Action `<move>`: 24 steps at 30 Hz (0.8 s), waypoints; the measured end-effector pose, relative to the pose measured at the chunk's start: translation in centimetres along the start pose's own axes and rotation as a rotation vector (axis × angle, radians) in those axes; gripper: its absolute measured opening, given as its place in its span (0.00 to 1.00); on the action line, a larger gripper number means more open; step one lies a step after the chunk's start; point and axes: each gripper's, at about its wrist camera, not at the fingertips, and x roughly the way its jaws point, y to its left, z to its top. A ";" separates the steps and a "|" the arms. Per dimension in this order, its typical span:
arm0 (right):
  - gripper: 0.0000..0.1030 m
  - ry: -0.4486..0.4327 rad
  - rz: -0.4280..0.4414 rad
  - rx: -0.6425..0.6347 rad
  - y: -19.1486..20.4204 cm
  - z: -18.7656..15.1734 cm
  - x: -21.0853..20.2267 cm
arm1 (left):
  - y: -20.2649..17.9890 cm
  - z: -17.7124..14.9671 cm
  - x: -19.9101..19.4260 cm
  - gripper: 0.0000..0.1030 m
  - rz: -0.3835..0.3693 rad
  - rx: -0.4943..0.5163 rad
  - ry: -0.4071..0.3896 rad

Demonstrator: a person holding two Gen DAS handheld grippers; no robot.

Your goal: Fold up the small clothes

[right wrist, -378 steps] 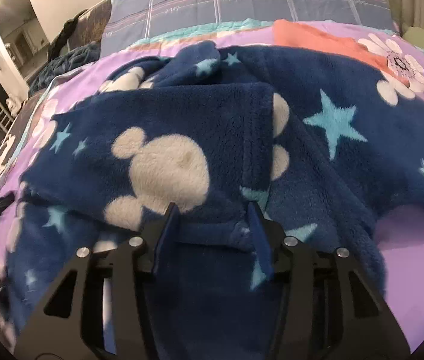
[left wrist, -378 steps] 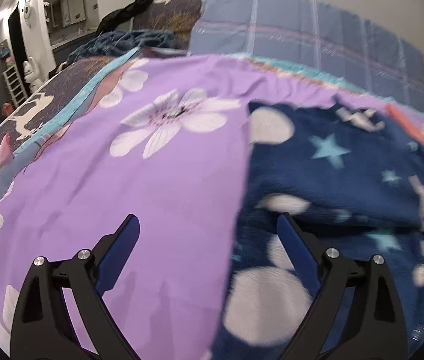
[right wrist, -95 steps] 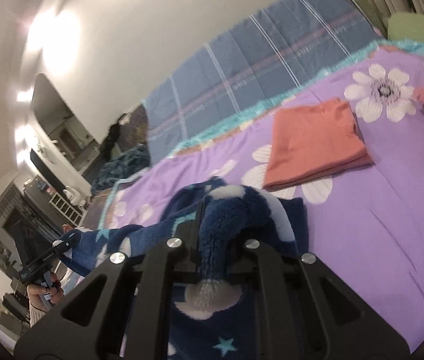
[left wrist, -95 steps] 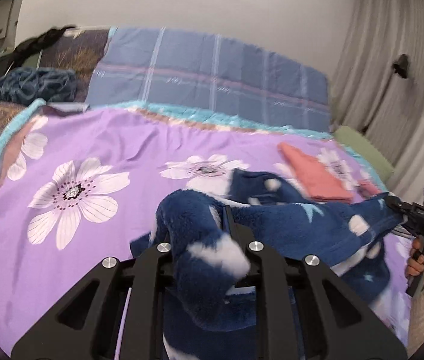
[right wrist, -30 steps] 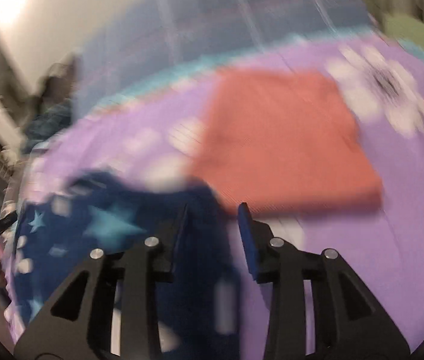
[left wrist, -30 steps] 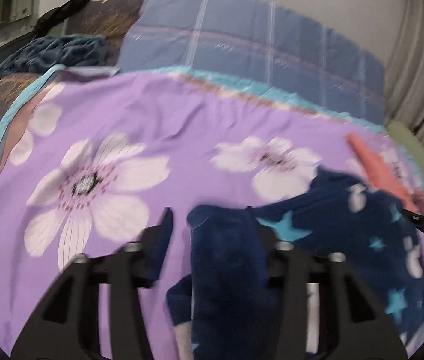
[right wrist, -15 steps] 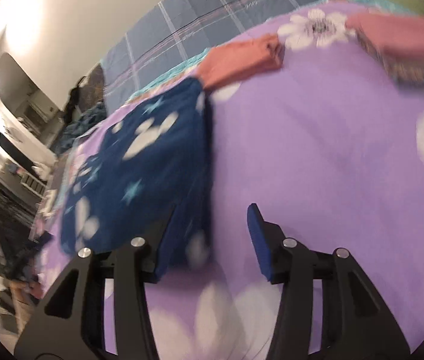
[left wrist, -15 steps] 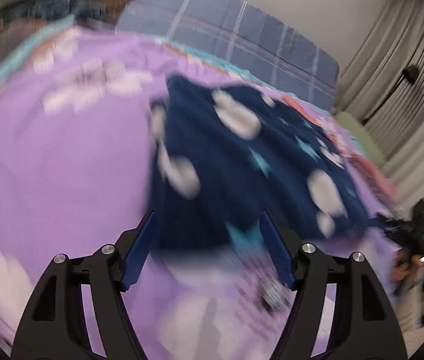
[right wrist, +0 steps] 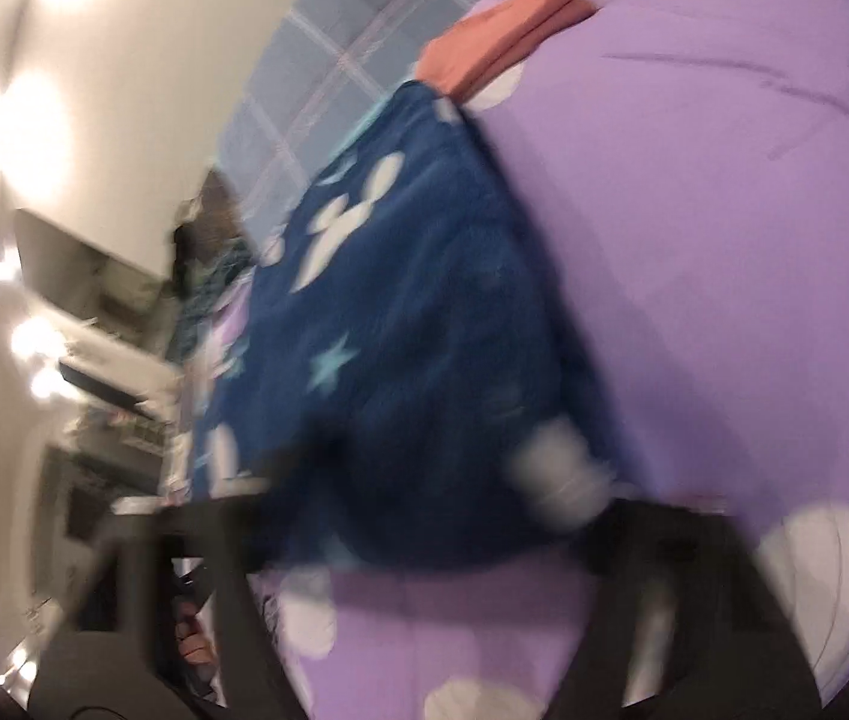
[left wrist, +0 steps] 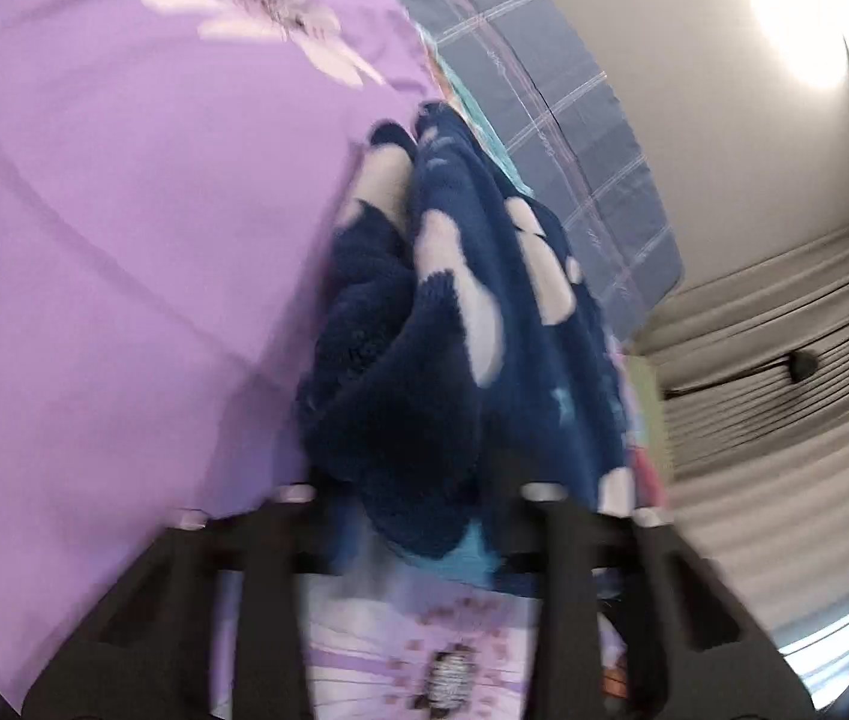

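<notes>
- One navy fleece garment (left wrist: 484,312) lies folded on the bed, thick and fuzzy, printed with white mouse-head blobs and pale blue stars; in the right wrist view (right wrist: 424,312) it shows as a rough rectangle running toward the head edge of the bed.
- One folded orange cloth (right wrist: 496,48) lies just beyond it, nearer the head edge, flat and thin.
- One purple bedspread (left wrist: 124,210) covers the bed, smooth with soft creases and white flowers.
- One blue plaid pillow or cover (left wrist: 550,102) stands along the head edge.
- Left tongs (left wrist: 418,516): spread wide, the near folded edge of the garment bulging between the two arms; blur hides whether the pads touch it.
- Right tongs (right wrist: 424,516): spread wide at the garment's near edge, heavily blurred, contact cannot be told.
- Grey pleated curtains (left wrist: 784,360) hang beside the bed.
</notes>
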 end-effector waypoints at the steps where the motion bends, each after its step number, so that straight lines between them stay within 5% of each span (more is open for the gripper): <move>1: 0.16 0.028 0.001 0.020 -0.1 0.3 0.3 | -0.6 0.1 -0.8 0.19 -0.011 0.012 -0.016; 5: 0.13 0.008 0.113 0.016 1.3 -0.2 -3.2 | -4.6 -0.5 -5.6 0.14 0.021 0.185 -0.107; 10: 0.14 0.068 0.116 -0.105 3.0 -3.6 -6.8 | -6.3 -3.0 -10.1 0.14 0.090 0.320 -0.081; 13: 0.27 0.143 0.029 -0.097 1.2 -6.6 -6.9 | -4.8 -5.9 -9.8 0.22 0.311 0.397 -0.013; 14: 0.35 0.156 -0.025 -0.090 0.2 -7.6 -6.9 | -4.3 -7.0 -9.5 0.28 0.464 0.431 -0.017; 17: 0.37 0.115 -0.029 -0.073 -1.5 -8.2 -8.5 | -6.1 -7.8 -9.6 0.35 0.808 0.566 -0.139; 18: 0.39 0.077 -0.026 -0.080 -1.5 -7.7 -9.6 | -8.1 -8.0 -9.5 0.36 0.850 0.639 -0.190; 19: 0.39 0.040 -0.028 -0.095 -1.4 -7.3 -10.5 | -9.7 -8.3 -9.4 0.39 0.832 0.681 -0.217; 21: 0.35 -0.051 -0.049 -0.150 -0.9 -5.6 -12.3 | -14.8 -9.9 -8.3 0.47 0.642 0.794 -0.220; 24: 0.15 -0.088 -0.095 -0.195 -0.6 -3.4 -12.6 | -20.1 -13.8 -3.8 0.56 0.379 0.937 -0.070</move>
